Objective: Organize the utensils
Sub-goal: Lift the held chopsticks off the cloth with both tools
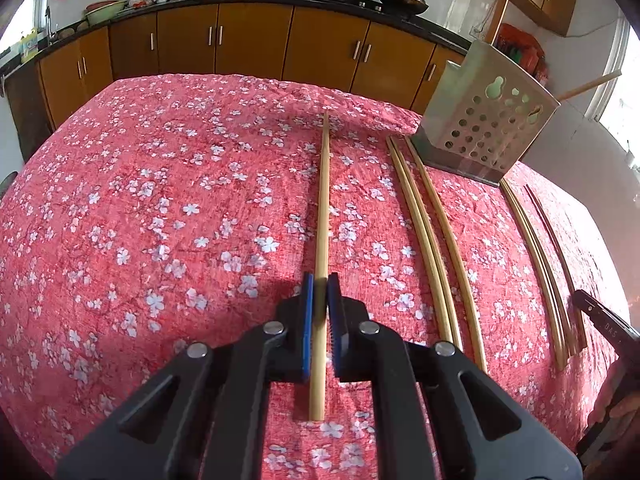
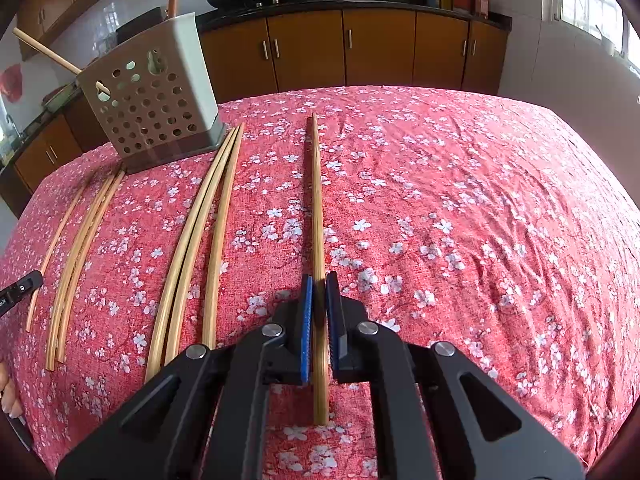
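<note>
Left tongs (image 1: 319, 300) clamping chopstick (image 1: 323, 216), seemingly lifted

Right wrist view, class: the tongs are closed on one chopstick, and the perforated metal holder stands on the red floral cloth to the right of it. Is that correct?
Not quite. In the right wrist view the perforated metal holder stands to the left of the chopstick, not the right. The rest holds: the right tongs are closed on that one chopstick, and the holder stands on the red floral cloth.

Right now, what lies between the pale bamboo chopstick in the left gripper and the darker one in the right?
A loose bunch of bamboo chopsticks and a second bunch, lying on the red floral cloth; both wrist views show them.
</note>
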Available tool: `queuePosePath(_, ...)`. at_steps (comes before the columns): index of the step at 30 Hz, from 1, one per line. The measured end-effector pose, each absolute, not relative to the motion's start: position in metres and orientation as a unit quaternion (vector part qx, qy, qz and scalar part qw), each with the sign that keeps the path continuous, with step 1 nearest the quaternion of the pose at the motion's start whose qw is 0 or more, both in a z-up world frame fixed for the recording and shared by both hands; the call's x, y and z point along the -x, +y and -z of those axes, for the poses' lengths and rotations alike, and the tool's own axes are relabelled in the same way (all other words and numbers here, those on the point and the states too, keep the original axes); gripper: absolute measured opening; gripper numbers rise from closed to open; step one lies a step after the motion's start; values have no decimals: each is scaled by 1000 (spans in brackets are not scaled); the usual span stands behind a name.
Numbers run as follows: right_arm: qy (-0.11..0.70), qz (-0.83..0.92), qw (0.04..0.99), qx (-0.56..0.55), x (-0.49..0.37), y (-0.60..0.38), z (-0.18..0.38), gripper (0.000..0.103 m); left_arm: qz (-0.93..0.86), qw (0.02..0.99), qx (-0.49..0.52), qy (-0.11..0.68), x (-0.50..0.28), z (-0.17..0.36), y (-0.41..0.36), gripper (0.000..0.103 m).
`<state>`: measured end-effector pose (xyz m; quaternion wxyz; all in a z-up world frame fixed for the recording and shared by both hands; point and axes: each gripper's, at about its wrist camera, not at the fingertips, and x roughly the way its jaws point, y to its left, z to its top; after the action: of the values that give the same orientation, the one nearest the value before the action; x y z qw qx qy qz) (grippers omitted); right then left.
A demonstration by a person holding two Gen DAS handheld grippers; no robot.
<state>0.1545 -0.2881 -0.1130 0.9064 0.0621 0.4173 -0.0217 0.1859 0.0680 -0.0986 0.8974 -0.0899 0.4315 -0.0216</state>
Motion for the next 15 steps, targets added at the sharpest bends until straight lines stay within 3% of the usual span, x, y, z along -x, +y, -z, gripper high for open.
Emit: queuePosePath(15, 417, 24, 907, -58, -154, -284, 113, 8, 16, 898, 84, 432, -187, 100, 61, 10)
